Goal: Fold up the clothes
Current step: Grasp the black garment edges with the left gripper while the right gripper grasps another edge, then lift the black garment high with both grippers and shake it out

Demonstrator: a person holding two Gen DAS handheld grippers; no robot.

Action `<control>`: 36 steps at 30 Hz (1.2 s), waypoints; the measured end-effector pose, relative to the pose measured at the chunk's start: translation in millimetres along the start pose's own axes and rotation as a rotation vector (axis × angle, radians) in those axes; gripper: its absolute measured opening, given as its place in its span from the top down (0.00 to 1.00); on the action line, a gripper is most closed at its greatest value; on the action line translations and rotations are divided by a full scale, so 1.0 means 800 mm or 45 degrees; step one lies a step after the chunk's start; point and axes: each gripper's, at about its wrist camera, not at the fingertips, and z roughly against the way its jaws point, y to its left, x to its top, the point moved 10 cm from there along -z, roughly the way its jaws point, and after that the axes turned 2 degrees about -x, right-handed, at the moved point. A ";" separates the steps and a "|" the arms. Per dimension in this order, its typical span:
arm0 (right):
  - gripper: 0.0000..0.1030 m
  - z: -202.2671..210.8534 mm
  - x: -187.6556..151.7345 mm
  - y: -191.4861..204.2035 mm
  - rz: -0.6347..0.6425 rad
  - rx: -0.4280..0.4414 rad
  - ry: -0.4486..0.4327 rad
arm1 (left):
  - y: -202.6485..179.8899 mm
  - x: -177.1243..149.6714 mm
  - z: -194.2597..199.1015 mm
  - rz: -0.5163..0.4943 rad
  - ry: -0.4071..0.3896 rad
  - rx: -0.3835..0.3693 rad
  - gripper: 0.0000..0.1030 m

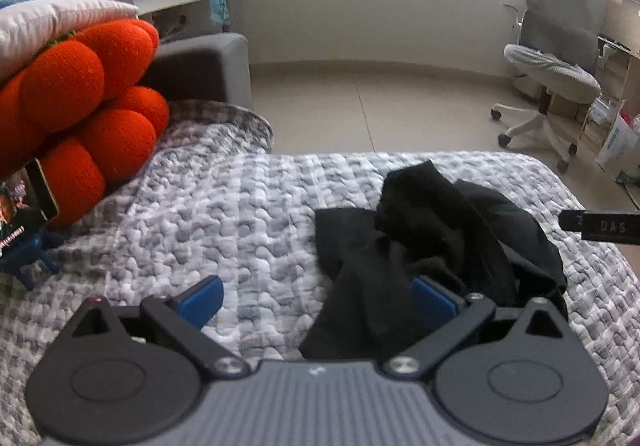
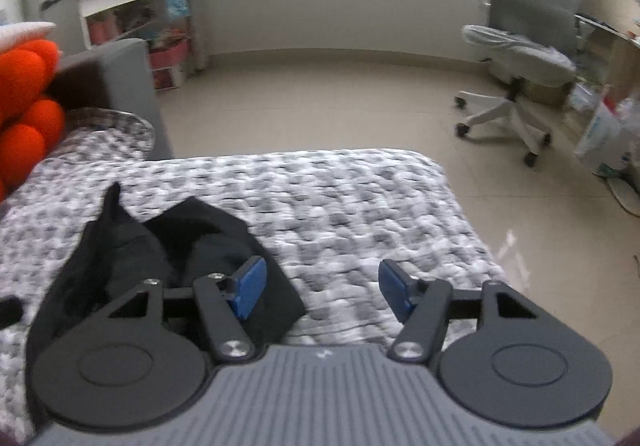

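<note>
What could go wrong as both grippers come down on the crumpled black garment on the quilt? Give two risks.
1. The garment lies bunched in overlapping layers, so the left gripper, open with a strip of cloth between its fingers, may pinch several layers instead of one edge.
2. The right gripper is open mostly over bare quilt, with only its left finger over the cloth; it could grab the quilt or miss the garment.
</note>
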 end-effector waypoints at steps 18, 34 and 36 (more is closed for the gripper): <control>0.35 0.004 0.008 0.005 -0.104 0.111 0.014 | -0.113 -0.005 -0.026 -0.092 0.020 -0.216 0.39; 0.59 0.028 0.011 0.048 0.033 0.385 -0.054 | 0.066 0.036 0.024 0.480 -0.188 -0.176 0.94; 0.58 0.035 0.009 0.066 0.091 0.439 -0.071 | 0.068 0.037 0.024 0.479 -0.196 -0.179 0.94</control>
